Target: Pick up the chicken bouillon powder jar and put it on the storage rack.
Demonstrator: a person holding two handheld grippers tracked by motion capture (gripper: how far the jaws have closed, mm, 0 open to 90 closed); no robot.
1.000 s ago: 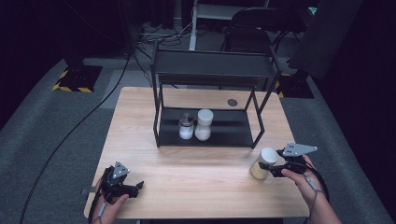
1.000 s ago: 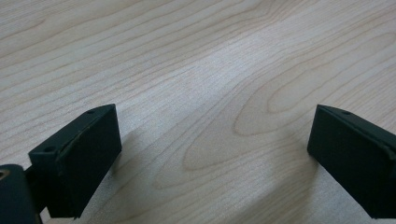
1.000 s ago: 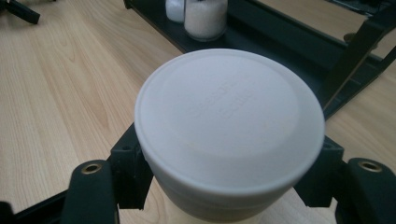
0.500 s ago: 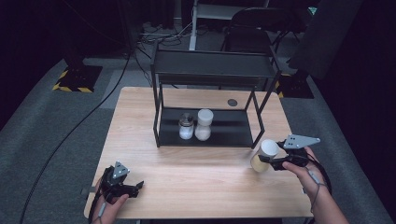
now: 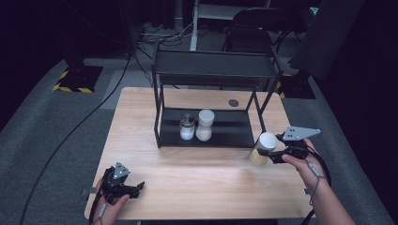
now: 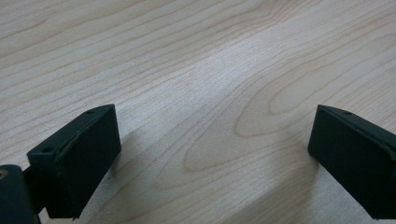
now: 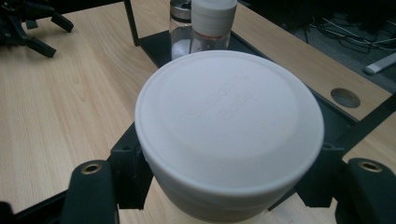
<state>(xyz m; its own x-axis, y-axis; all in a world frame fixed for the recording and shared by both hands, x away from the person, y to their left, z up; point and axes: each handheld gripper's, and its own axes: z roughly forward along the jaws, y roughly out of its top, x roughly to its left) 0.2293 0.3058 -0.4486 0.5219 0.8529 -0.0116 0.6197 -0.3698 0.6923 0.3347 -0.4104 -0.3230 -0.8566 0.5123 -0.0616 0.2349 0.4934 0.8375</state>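
While clamped in the right gripper [image 5: 273, 154] near the table's [image 5: 141, 122] right edge, white-lidded jar [image 5: 262, 148] off the surface — not yet beside two shakers [image 5: 196, 125] on rack's [image 5: 213, 70] lower shelf; left gripper [image 5: 133, 188] open, empty, front-left corner.

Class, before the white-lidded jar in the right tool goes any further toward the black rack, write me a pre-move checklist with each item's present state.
1. Right tool shut on the white-lidded jar: ok.
2. Jar upright in the grip: ok.
3. Jar lid seated: ok, looks flush in the right gripper view.
4. Free space on the rack's lower shelf right of the two jars: ok.
5. Rack post clear of the jar's path: cannot tell.
6. Left tool open, parked on the table, away from the rack: ok.
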